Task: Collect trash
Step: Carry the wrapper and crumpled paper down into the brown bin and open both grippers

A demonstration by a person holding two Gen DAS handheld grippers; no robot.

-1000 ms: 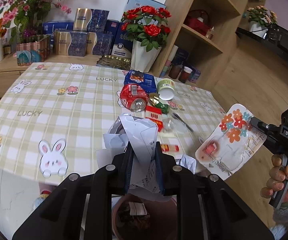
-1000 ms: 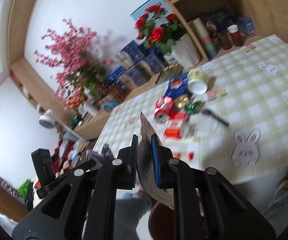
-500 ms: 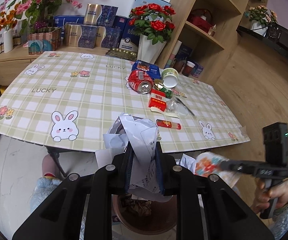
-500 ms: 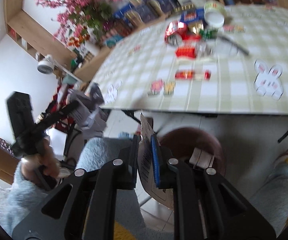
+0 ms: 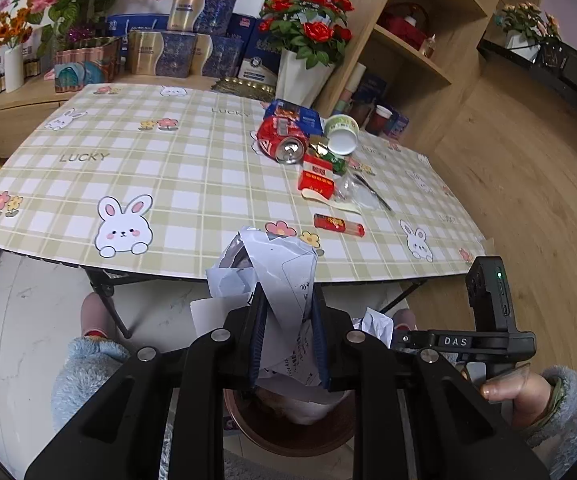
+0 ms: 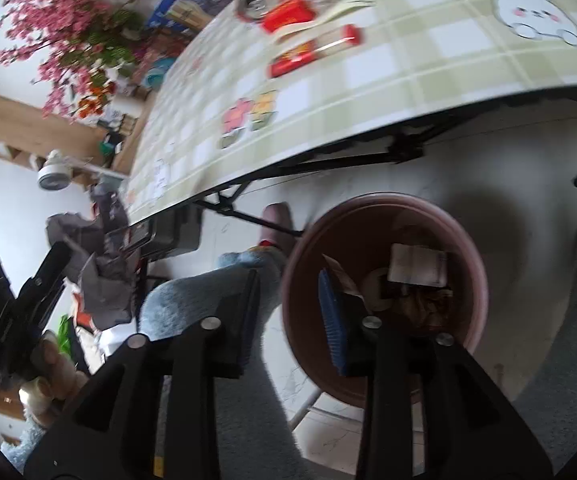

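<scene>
Now: trash drop over the bin [image 6: 384, 216].
Right gripper [image 6: 288, 320] fingers have just been opening above the bin, releasing the flat wrapper [image 6: 338, 276], which slips off the right finger into it. Left gripper [image 5: 288, 332] stays clenched on crumpled paper [image 5: 276, 276] above the bin, awaiting release. More trash remains on the tabletop [image 5: 192, 184] beyond the bin.

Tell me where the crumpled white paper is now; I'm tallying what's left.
In the left wrist view, the crumpled white paper sits clamped in the left gripper, above the brown bin, off the table.
</scene>
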